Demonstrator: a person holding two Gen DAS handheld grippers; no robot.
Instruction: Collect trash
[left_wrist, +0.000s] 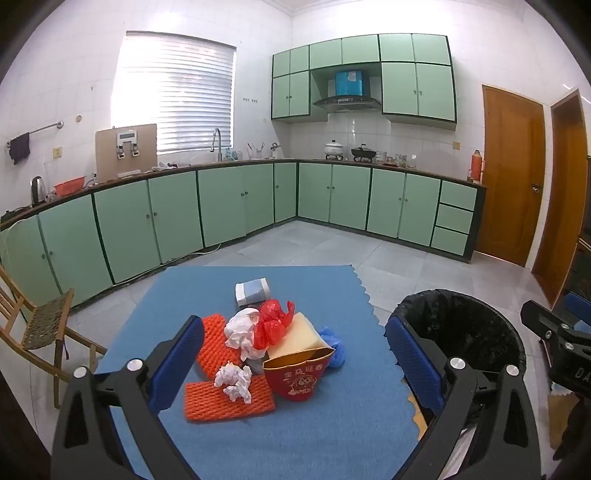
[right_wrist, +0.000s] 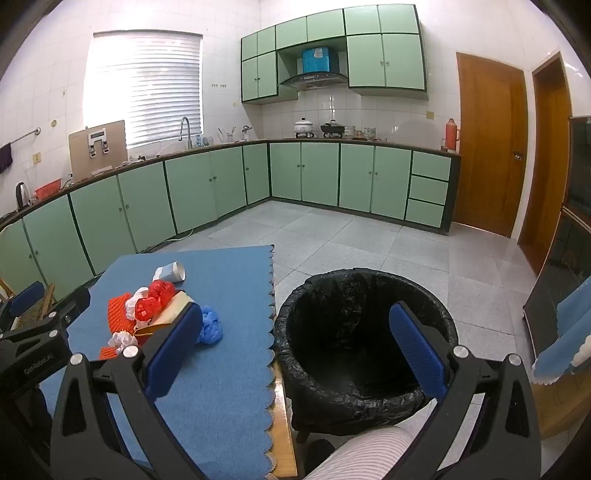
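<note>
A pile of trash lies on the blue mat (left_wrist: 314, 435): orange foam nets (left_wrist: 229, 404), crumpled white tissue (left_wrist: 234, 380), a red plastic bag (left_wrist: 273, 325), a yellow sponge (left_wrist: 299, 334), a red paper box (left_wrist: 297, 378), a blue bag (left_wrist: 334, 345) and a white-blue cup (left_wrist: 253, 291). My left gripper (left_wrist: 295, 369) is open and empty, held above the near side of the pile. My right gripper (right_wrist: 295, 350) is open and empty, over the near rim of the black-lined bin (right_wrist: 364, 347). The pile shows in the right wrist view (right_wrist: 155, 310) to the left.
The bin (left_wrist: 461, 325) stands on the floor to the right of the table. A wooden chair (left_wrist: 40, 332) stands at the left. Green kitchen cabinets (left_wrist: 221, 206) run along the far walls. Wooden doors (left_wrist: 513, 173) are at the right. The mat has a scalloped right edge (right_wrist: 271, 332).
</note>
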